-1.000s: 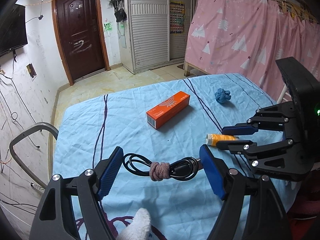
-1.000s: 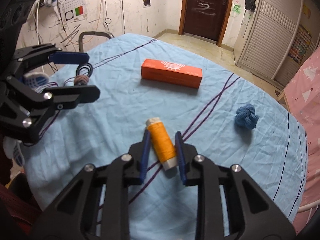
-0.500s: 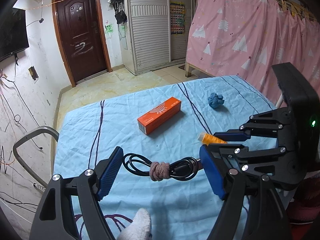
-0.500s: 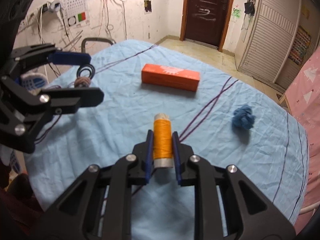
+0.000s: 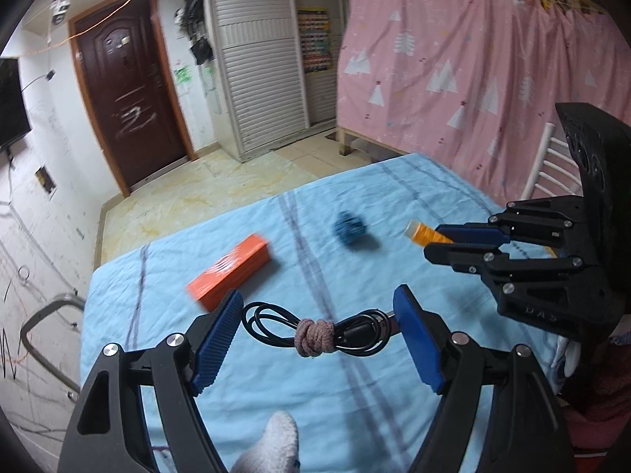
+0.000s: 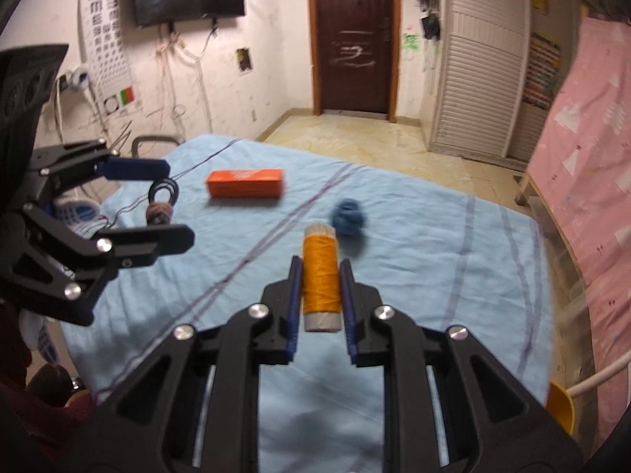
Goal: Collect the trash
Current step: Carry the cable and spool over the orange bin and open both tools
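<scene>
Orange box (image 6: 245, 183), white logo unreadable, eye chart (image 6: 105, 35) letters blurred

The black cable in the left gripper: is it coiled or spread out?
Coiled. The black cable is looped into a bundle, tied at its middle by a brownish band.
</scene>
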Demonstrator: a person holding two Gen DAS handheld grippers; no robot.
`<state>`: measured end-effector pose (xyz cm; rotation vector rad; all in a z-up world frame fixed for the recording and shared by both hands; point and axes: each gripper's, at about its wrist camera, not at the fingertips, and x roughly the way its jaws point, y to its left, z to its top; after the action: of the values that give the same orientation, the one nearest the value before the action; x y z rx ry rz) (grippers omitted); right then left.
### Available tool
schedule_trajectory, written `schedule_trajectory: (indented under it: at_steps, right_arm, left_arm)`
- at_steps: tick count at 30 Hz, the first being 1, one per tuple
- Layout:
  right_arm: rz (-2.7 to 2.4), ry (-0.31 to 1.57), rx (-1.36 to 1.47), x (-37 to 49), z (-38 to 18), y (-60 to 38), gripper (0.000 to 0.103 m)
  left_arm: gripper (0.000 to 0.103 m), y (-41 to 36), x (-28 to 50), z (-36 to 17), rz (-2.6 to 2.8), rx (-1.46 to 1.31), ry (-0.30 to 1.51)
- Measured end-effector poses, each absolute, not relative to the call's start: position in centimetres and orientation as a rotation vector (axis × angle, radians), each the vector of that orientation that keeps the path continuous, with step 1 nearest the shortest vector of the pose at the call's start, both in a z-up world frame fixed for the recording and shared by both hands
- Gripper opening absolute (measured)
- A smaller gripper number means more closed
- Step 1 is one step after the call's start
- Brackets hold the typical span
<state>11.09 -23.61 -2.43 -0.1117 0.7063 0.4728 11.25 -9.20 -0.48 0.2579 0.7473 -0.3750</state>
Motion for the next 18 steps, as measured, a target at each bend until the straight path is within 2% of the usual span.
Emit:
schedule_trajectory:
  at_steps: [18]
  right_arm:
    - [0.246,0.681,0.06,8.1,-3.5,-38.6,0.017]
  left_arm:
    - [0.069,-24.4,10.6,-0.3,-0.577,0.407,0.72]
